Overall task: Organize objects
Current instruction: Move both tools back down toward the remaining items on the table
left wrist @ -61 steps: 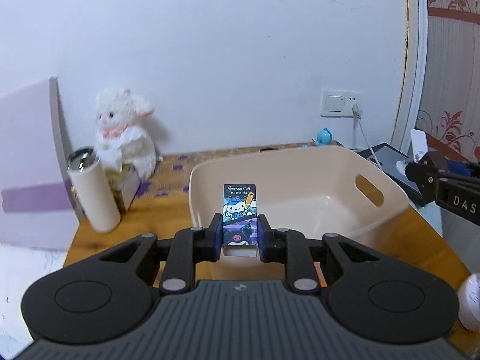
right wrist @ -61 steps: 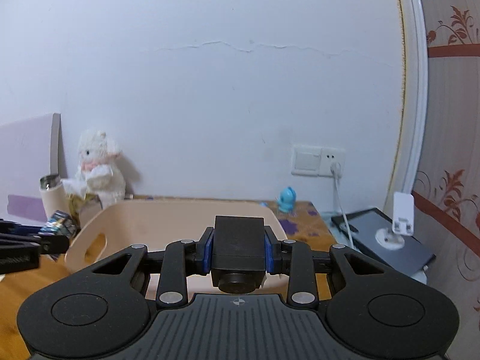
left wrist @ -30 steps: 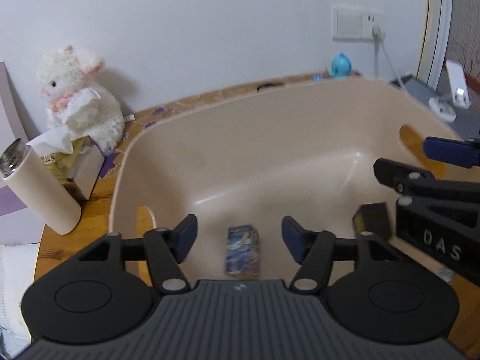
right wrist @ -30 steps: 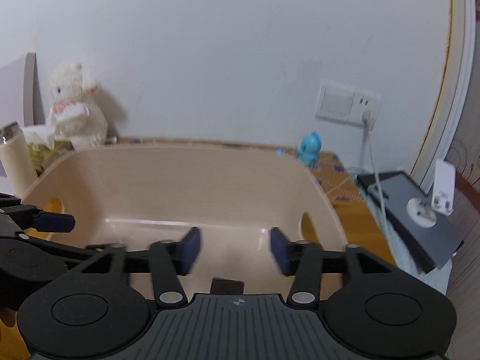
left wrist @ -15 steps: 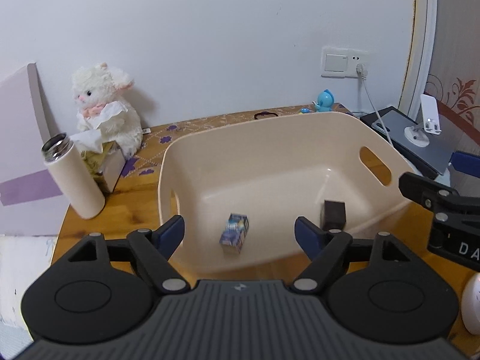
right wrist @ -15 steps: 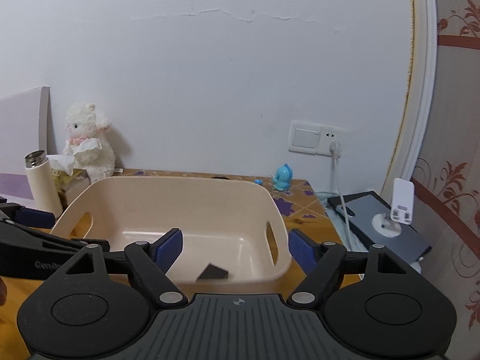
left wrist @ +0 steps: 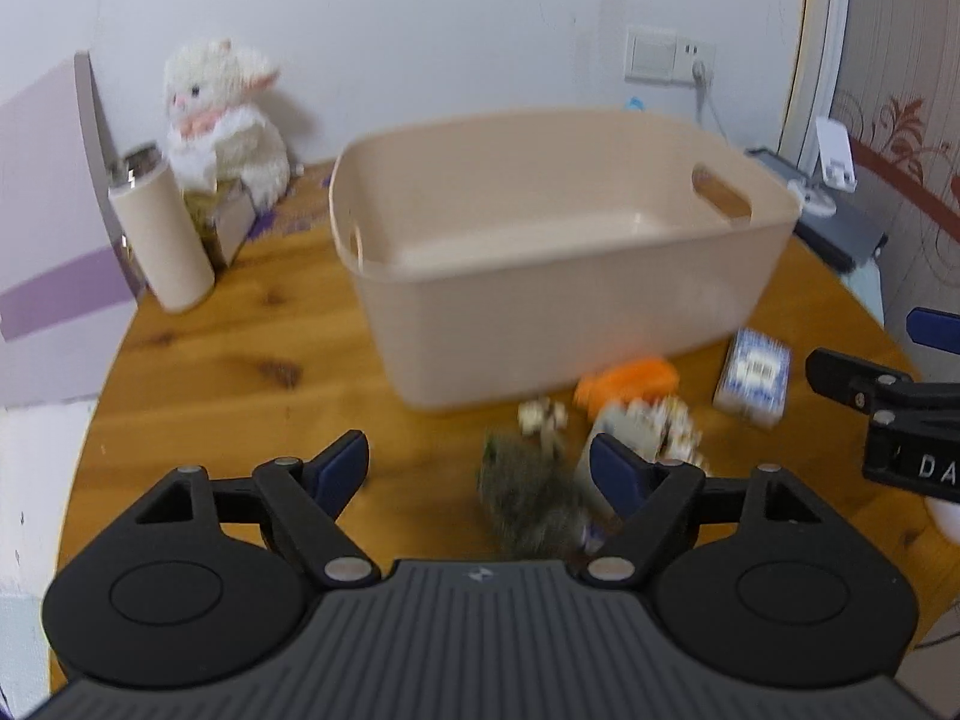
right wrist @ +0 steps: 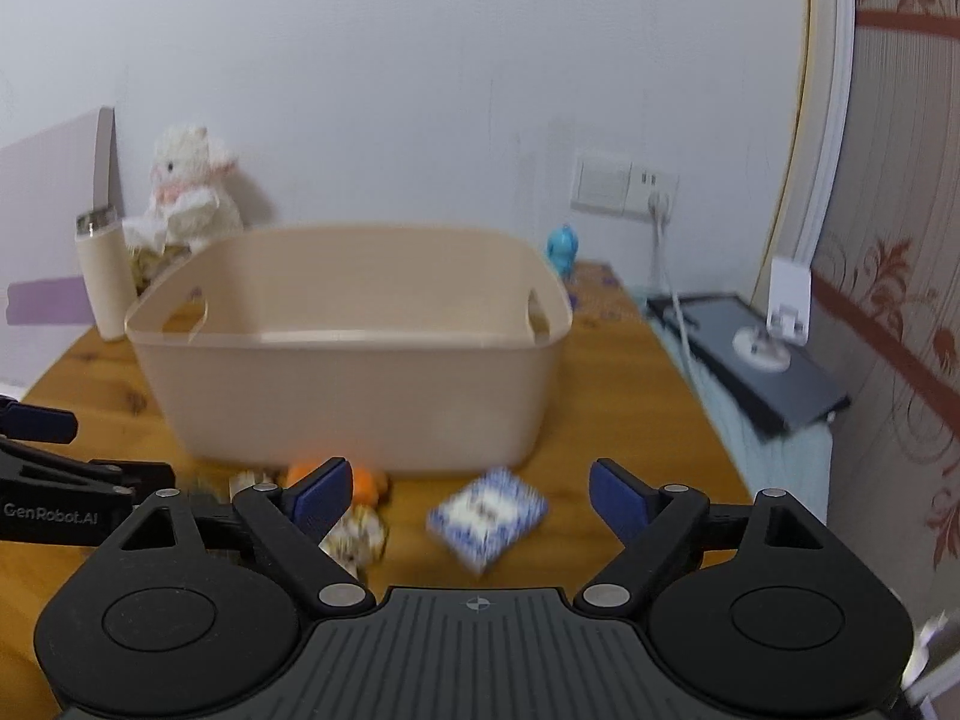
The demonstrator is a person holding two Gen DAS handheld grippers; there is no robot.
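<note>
A beige plastic basket (left wrist: 558, 324) stands on the round wooden table (left wrist: 228, 372); it also shows in the right wrist view (right wrist: 354, 390). In front of it lie a blue-and-white box (left wrist: 753, 375) (right wrist: 487, 517), an orange object (left wrist: 627, 383) (right wrist: 363, 483), a white patterned item (left wrist: 654, 420) (right wrist: 357, 534) and a dark fuzzy object (left wrist: 531, 498). My left gripper (left wrist: 480, 468) is open and empty, low over the dark object. My right gripper (right wrist: 471, 492) is open and empty, just above the blue-and-white box. The basket's inside is hidden.
A white plush toy (left wrist: 222, 120), a beige thermos (left wrist: 159, 234) and a tissue box (left wrist: 225, 222) stand at the back left. A tablet with a white stand (right wrist: 762, 348), a wall socket with cable (right wrist: 624, 186) and a blue figurine (right wrist: 563, 246) are at the right.
Both grippers have pulled back from above the basket and dropped toward the loose items in front of it. The two boxes let go earlier are now hidden inside the basket.
</note>
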